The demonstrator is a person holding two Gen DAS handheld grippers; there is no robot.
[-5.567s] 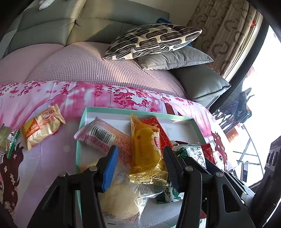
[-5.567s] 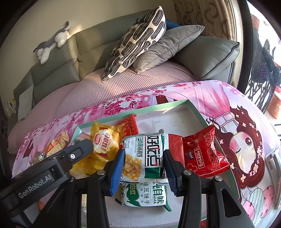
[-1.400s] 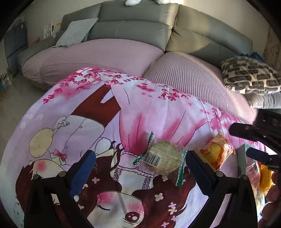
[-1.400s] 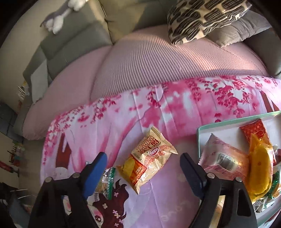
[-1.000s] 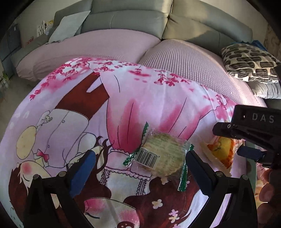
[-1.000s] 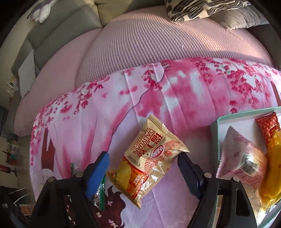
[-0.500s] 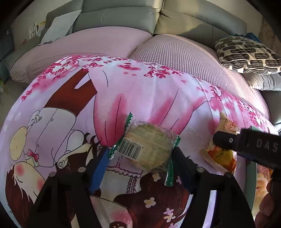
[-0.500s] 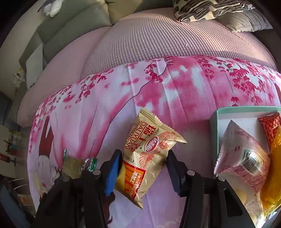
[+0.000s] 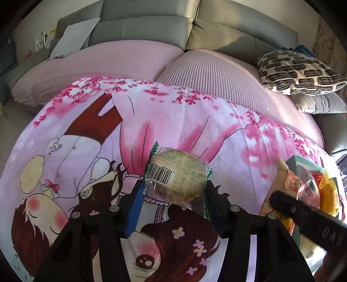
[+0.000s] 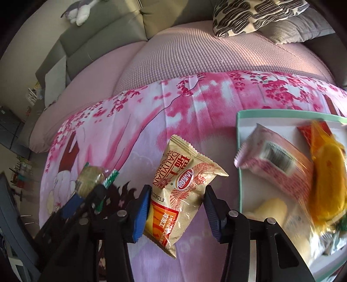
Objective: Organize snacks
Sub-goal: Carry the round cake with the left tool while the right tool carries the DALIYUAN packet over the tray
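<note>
A round cracker in a clear packet (image 9: pixel 177 175) with green ends sits between the blue pads of my left gripper (image 9: pixel 173 195); the jaws are closing and both pads press its sides. My right gripper (image 10: pixel 176 201) is closing on a tan and red snack packet (image 10: pixel 182 180), pinched at its lower half above the pink cartoon cloth (image 10: pixel 151 121). The mint-rimmed white tray (image 10: pixel 238 134) lies just right of that packet. The right wrist view also shows the left gripper (image 10: pixel 86 195) with its cracker packet (image 10: pixel 90 176) at the lower left.
In the tray lie a pink packet (image 10: pixel 275 160), a yellow packet (image 10: pixel 327 180), a red one and others. A grey sofa with a pink cover (image 9: pixel 195 71), patterned pillow (image 9: pixel 299 71) and plush toy (image 10: pixel 80 10) stand behind the cloth.
Both grippers went from wide open around their packets to pinching them. The right gripper has carried the tan packet rightward, closer to the tray. The cracker packet now sits higher between the left pads.
</note>
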